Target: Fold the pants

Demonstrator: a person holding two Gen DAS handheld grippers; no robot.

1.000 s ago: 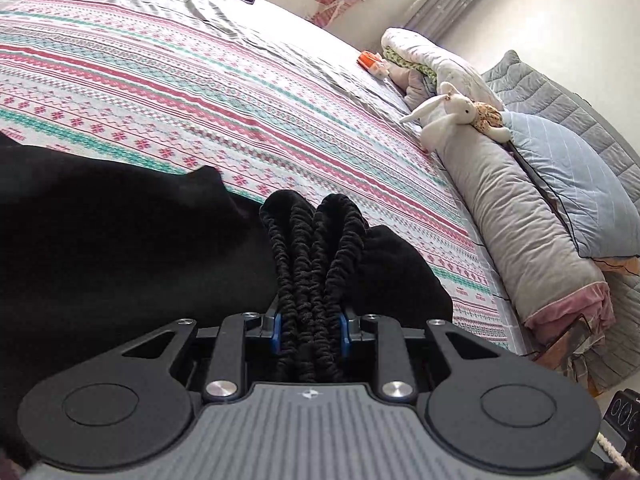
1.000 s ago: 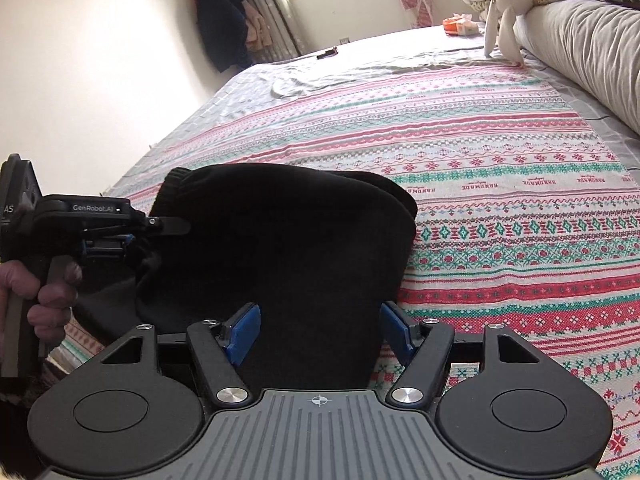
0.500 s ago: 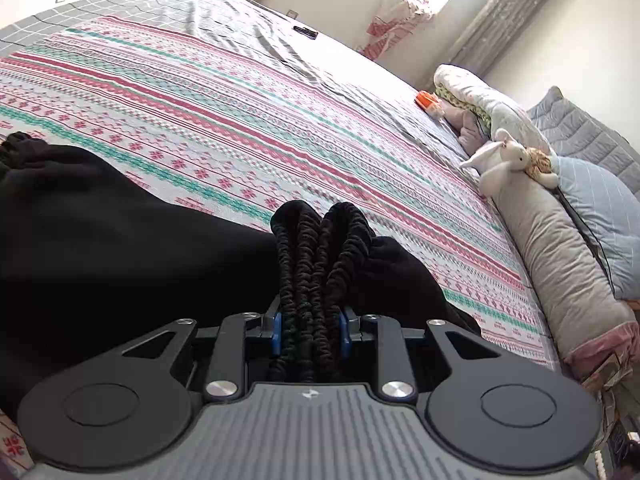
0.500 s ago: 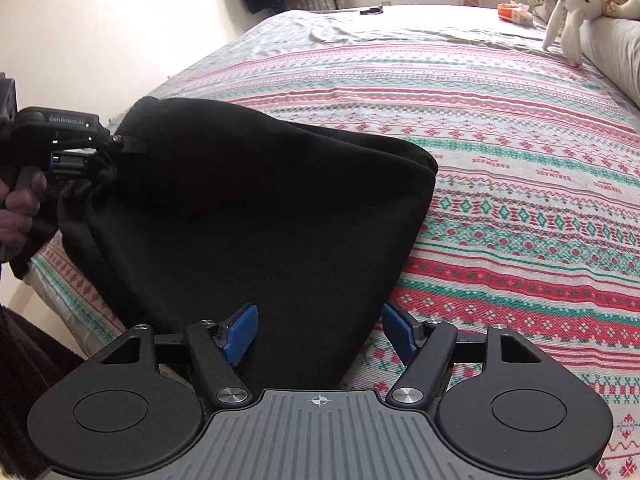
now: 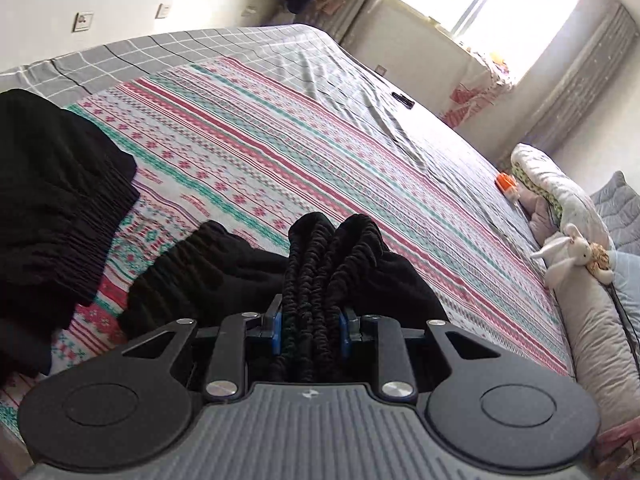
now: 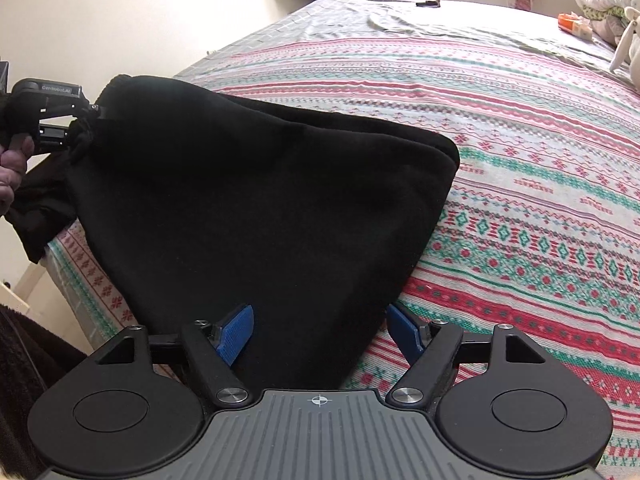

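Note:
The black pants (image 6: 256,208) lie folded on the striped bedspread near the bed's left front corner. My left gripper (image 5: 311,322) is shut on the bunched elastic waistband (image 5: 328,252) and holds it just above the bed. It also shows in the right wrist view (image 6: 80,120), at the pants' far left corner, with the hand behind it. My right gripper (image 6: 320,330) is open. Its blue pads stand either side of the near end of the pants, with cloth lying between them. More black cloth (image 5: 52,200) shows at the left of the left wrist view.
The patterned bedspread (image 6: 520,184) stretches far and right, over a grey checked sheet (image 5: 200,52). Pillows, a folded quilt and a plush rabbit (image 5: 568,256) line the right side. A small dark object (image 5: 402,100) lies far off. The bed edge (image 6: 68,280) drops at the left.
My left gripper has swung left and lifted with the waistband, pulling that end of the pants toward the bed's left edge. My right gripper stayed open over the near end.

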